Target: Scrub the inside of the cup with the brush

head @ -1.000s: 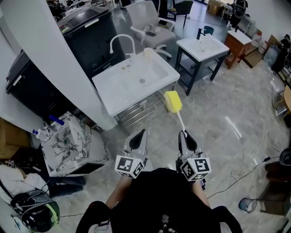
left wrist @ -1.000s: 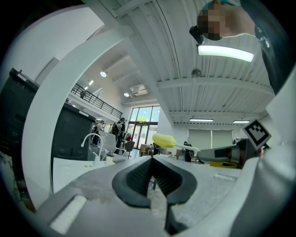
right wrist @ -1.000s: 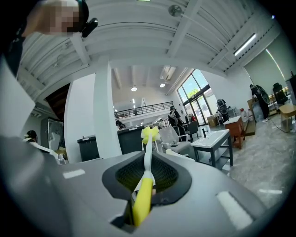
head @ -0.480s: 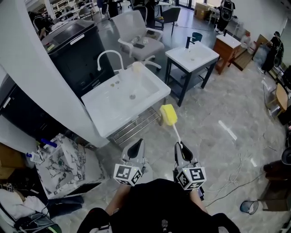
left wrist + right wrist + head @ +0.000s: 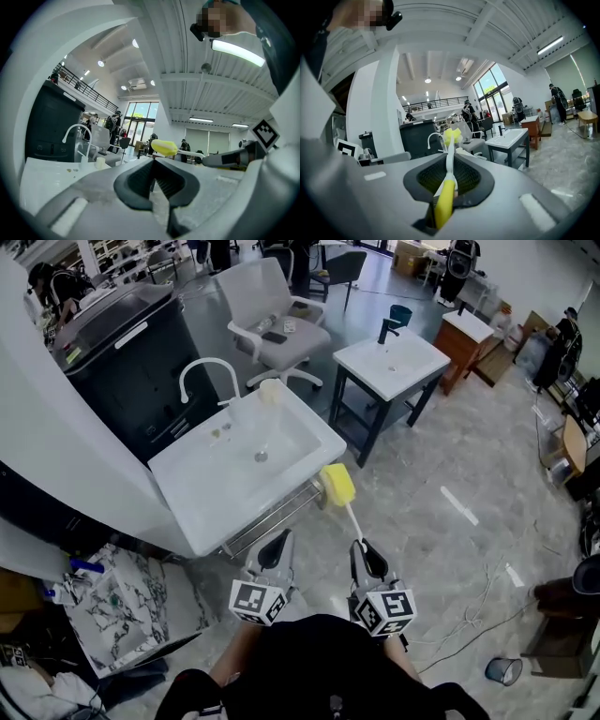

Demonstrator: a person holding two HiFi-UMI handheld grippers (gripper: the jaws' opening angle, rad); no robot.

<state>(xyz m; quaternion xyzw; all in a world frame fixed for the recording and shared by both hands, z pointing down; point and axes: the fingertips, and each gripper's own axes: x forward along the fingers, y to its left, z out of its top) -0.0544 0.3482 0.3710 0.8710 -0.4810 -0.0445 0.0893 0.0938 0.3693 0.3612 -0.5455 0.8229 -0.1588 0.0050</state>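
Head view: left gripper [image 5: 275, 547] and right gripper [image 5: 362, 557] low at 6 o'clock. Yellow brush [image 5: 337, 486] pointing toward 12. Cup [image 5: 270, 391] at 11, on the far rim of the white sink [image 5: 202, 498].
Left gripper view: jaws together, nothing between.
Right gripper view: clamped on the brush handle.

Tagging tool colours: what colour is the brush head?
Yellow. The brush head shows best in the head view.

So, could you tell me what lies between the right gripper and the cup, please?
Head view: the held brush, then the white sink's basin up to the cup.
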